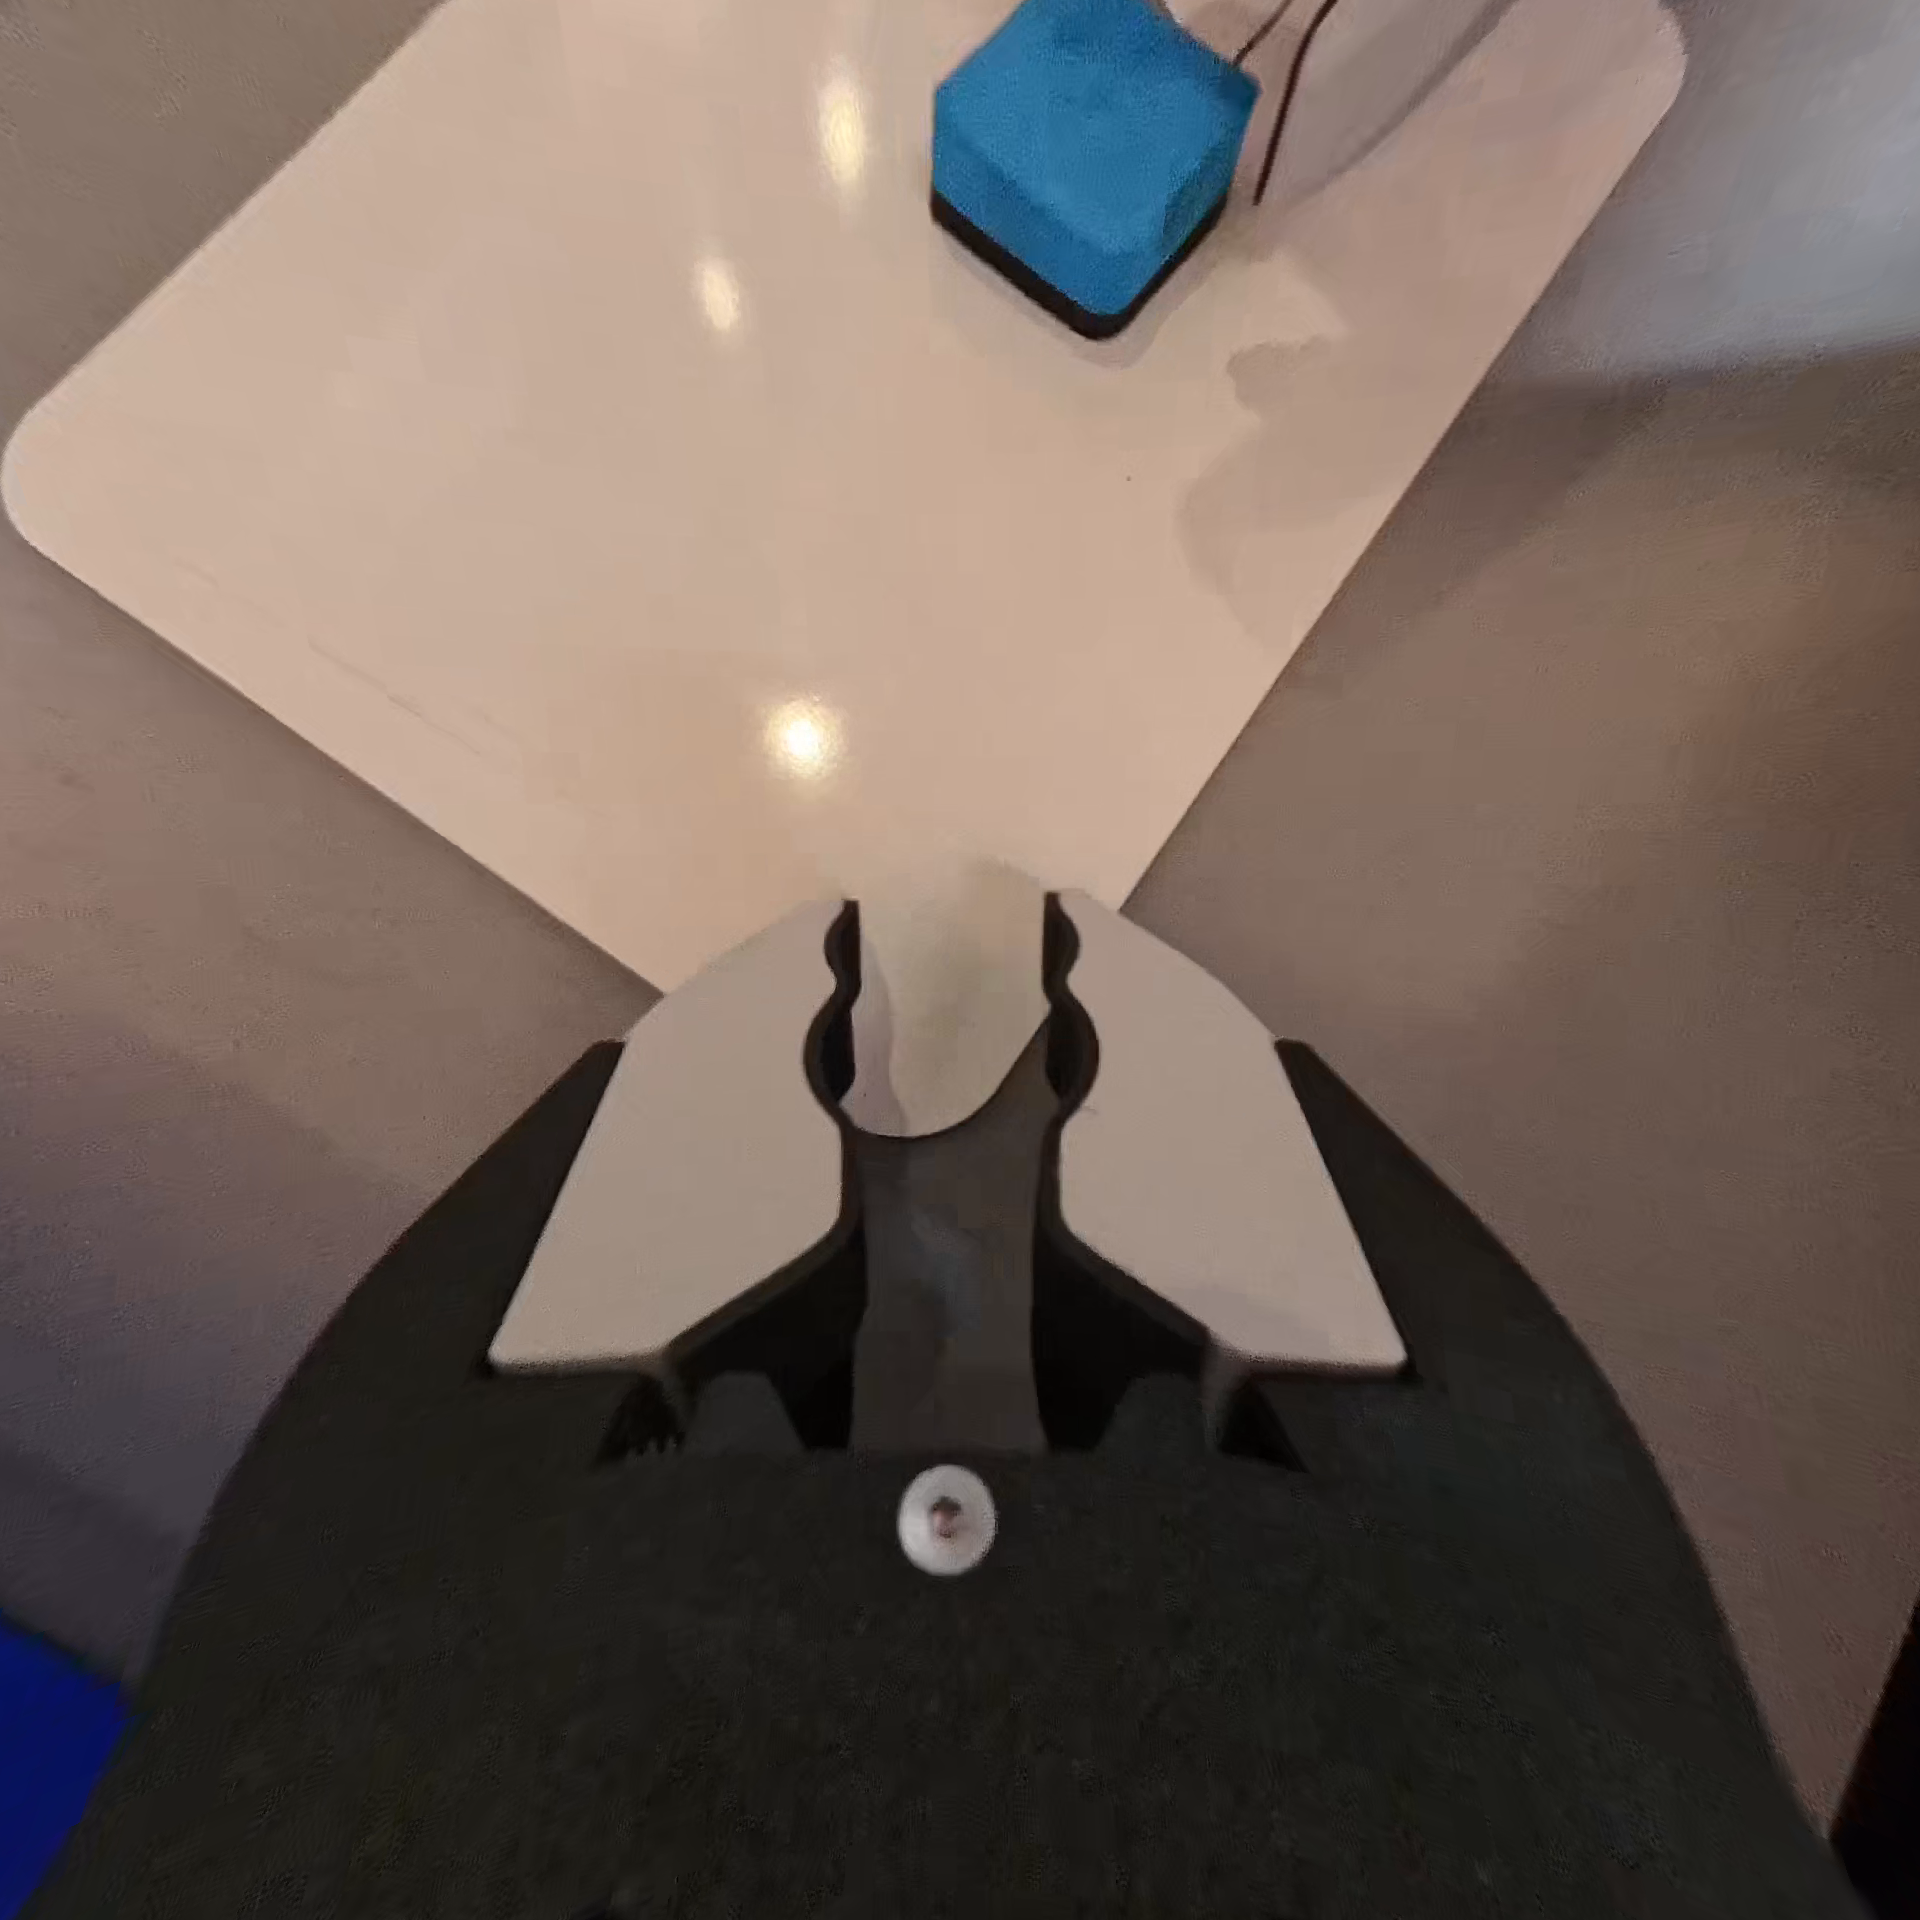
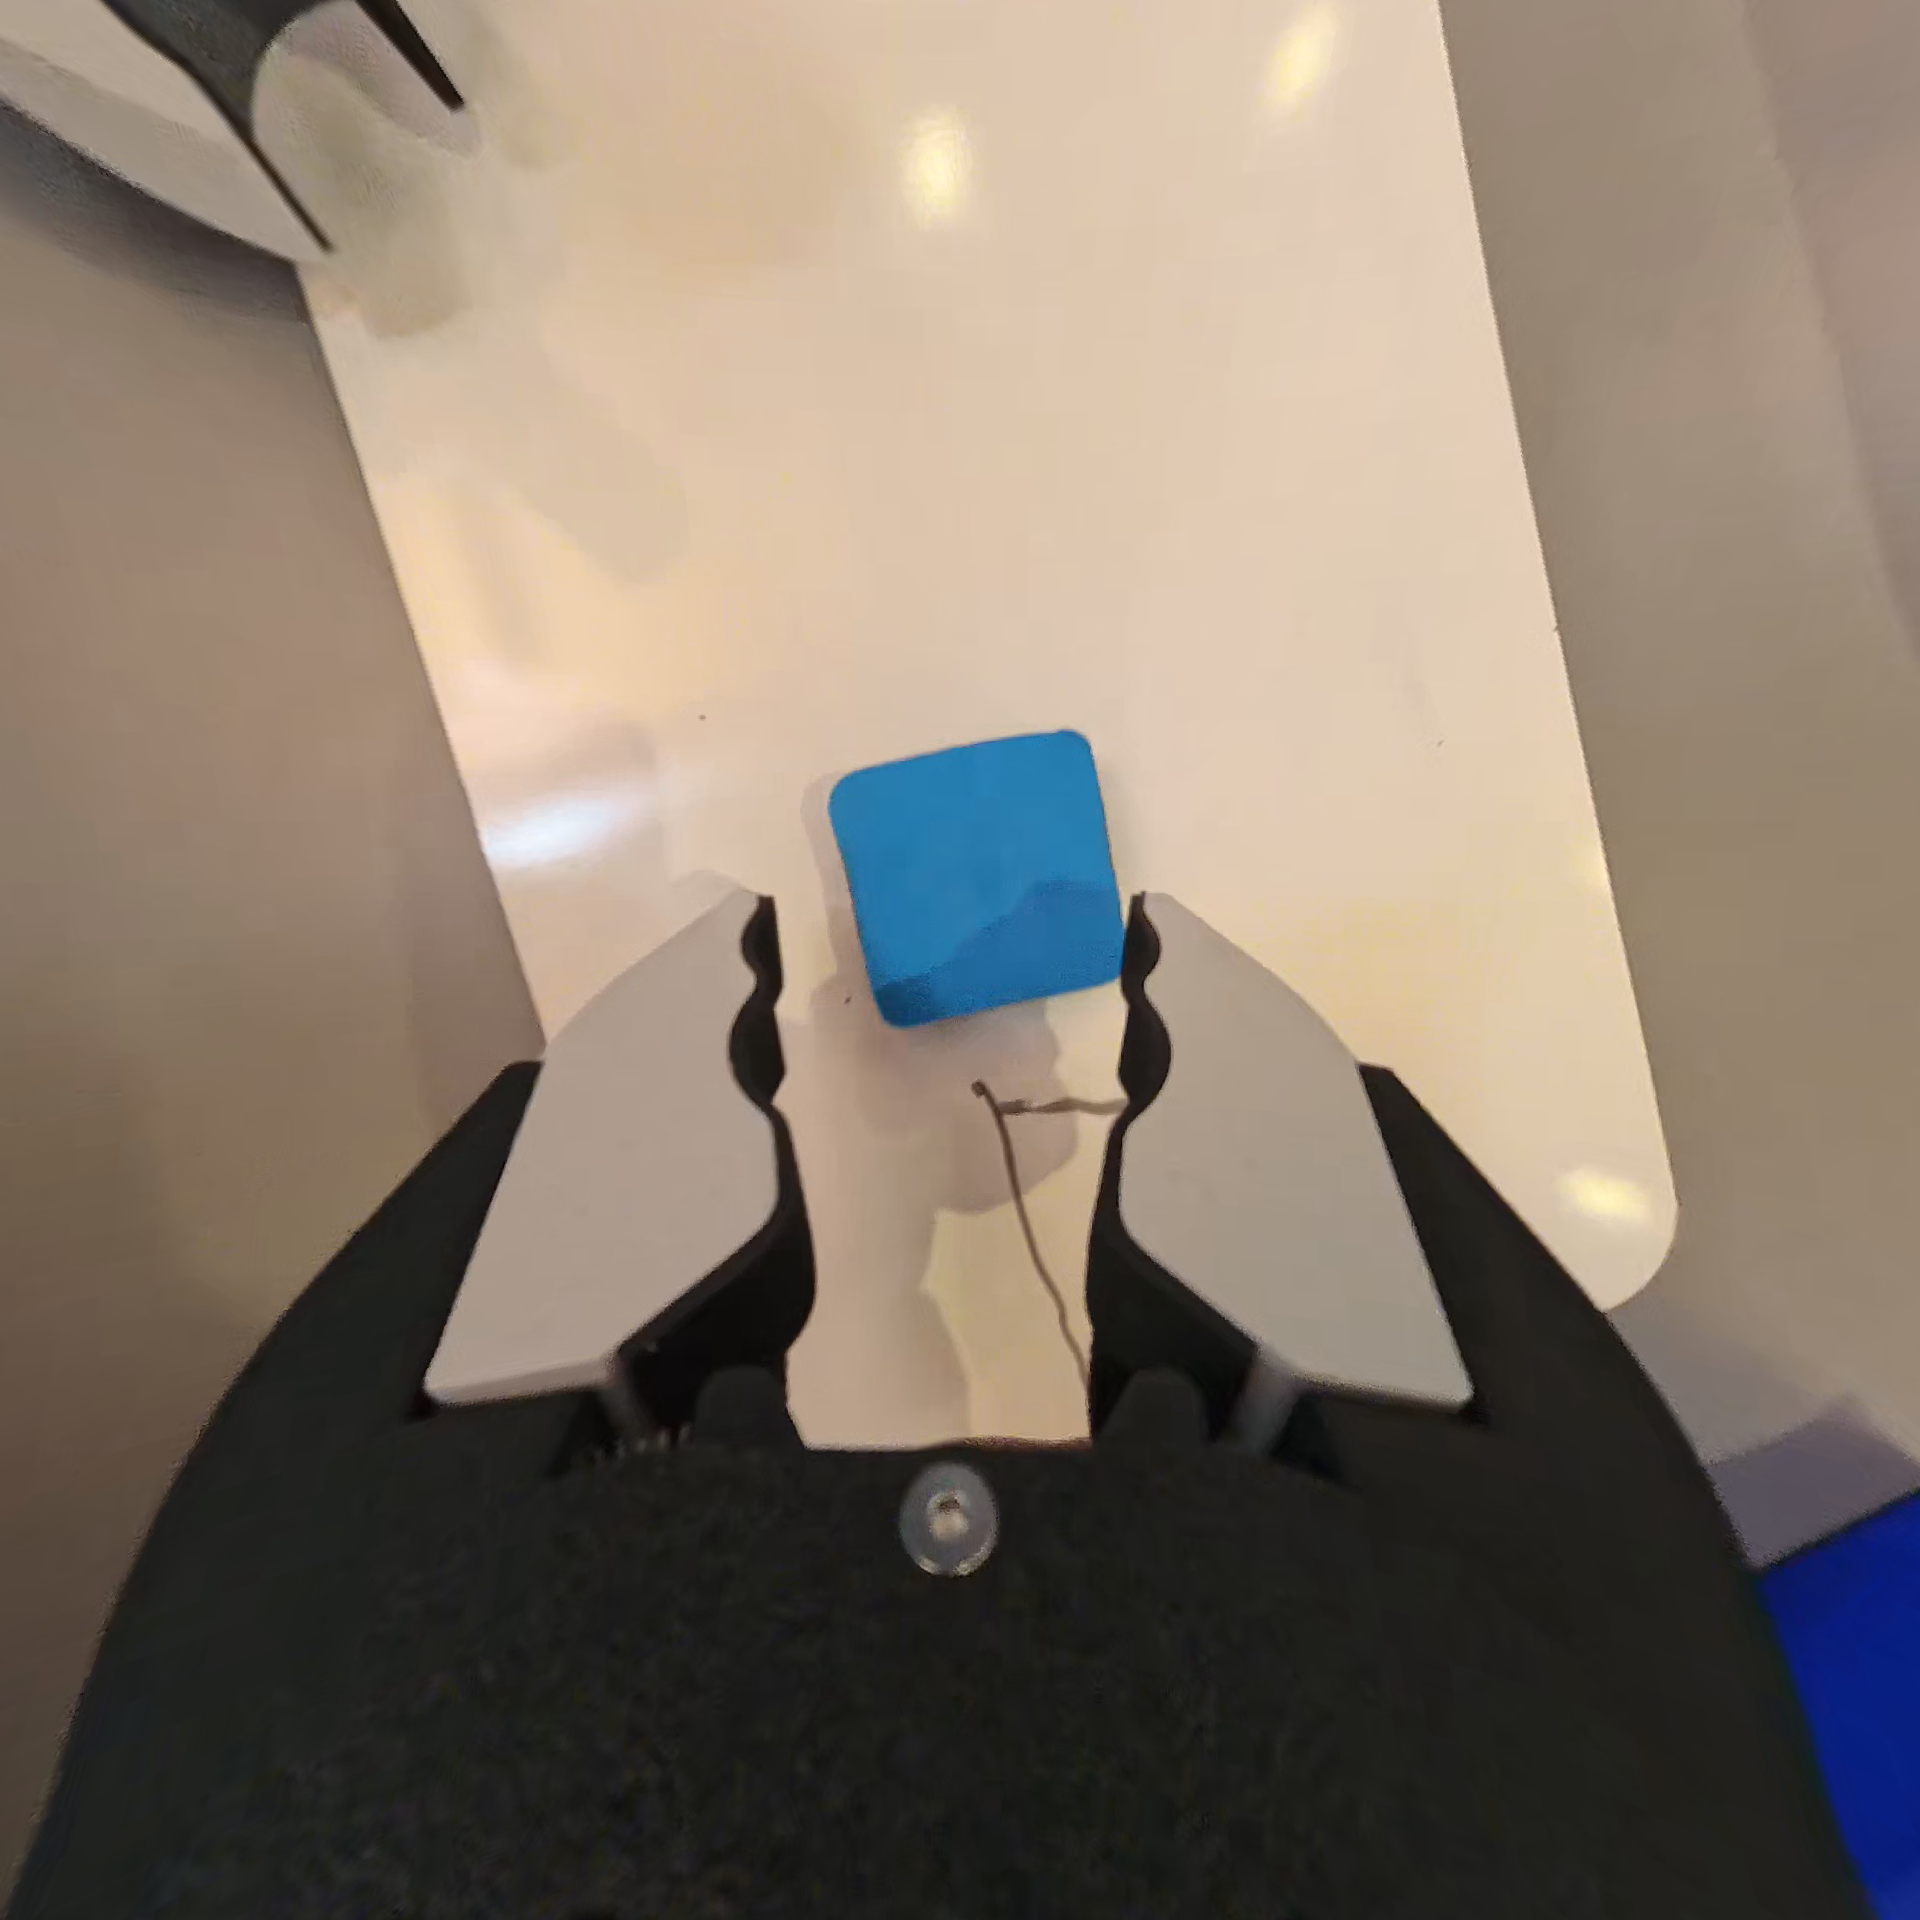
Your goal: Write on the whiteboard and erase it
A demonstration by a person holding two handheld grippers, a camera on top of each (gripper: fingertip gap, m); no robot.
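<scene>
On the whiteboard, right gripper jaws gape empty around the eraser: lower squarely, then close; left gripper part-open, empty.

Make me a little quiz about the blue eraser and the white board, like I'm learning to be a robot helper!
1. True or false: the blue eraser lies on the whiteboard.
2. Which gripper is nearer the eraser: A) left gripper B) right gripper?
3. Fill in: both grippers are ____ and hold nothing.

Key
1. True.
2. B; the eraser sits just ahead of its fingertips.
3. Open. A thin dark pen line still marks the board.
</scene>
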